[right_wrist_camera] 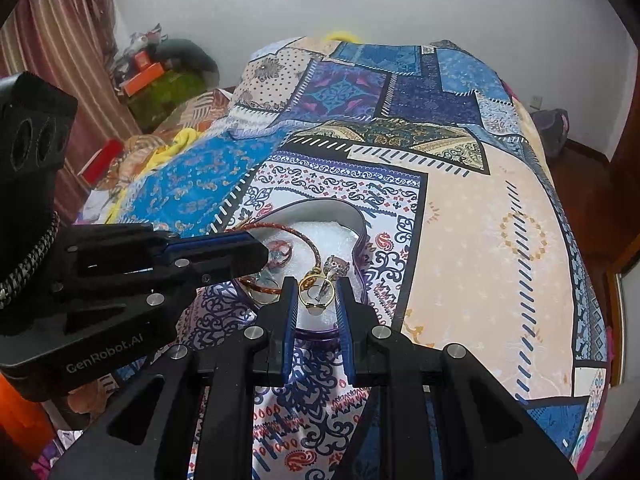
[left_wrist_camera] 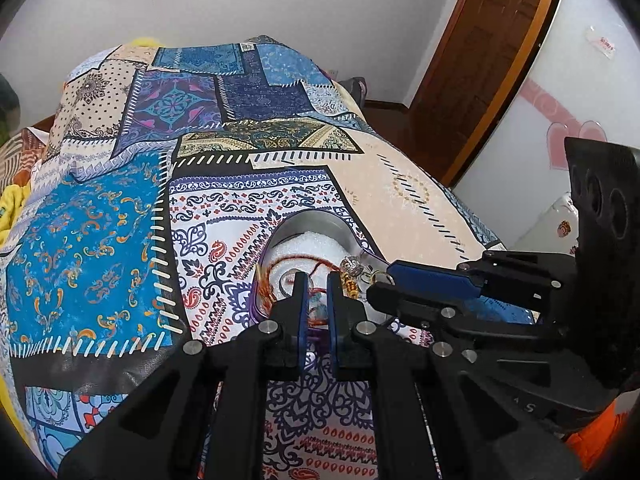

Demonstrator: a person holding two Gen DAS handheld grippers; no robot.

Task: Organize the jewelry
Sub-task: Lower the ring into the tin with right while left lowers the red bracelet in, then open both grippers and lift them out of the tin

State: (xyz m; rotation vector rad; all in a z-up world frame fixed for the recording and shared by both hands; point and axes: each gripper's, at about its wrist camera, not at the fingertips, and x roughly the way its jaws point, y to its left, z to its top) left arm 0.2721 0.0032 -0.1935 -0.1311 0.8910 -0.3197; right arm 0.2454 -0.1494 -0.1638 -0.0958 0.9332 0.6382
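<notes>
A purple-rimmed jewelry box [right_wrist_camera: 358, 216] with white foam lining lies open on the patterned bedspread; it also shows in the left wrist view [left_wrist_camera: 316, 224]. Inside are a red cord bracelet [right_wrist_camera: 296, 232], a gold ring [right_wrist_camera: 316, 292], a stone-set ring [right_wrist_camera: 338, 265] and other rings at the left. My left gripper [left_wrist_camera: 317, 280] reaches into the box, its fingers narrowly apart around a small bluish piece [left_wrist_camera: 318, 306]; whether they grip it is unclear. My right gripper [right_wrist_camera: 316, 284] is open, its fingertips on either side of the gold ring. Each gripper shows in the other's view.
The patchwork bedspread [right_wrist_camera: 480, 240] covers the bed. A wooden door [left_wrist_camera: 492, 52] stands at the right. Clutter and a striped curtain [right_wrist_camera: 60, 40] lie beyond the bed's left side. A small red box [right_wrist_camera: 105, 157] lies at the bed's left edge.
</notes>
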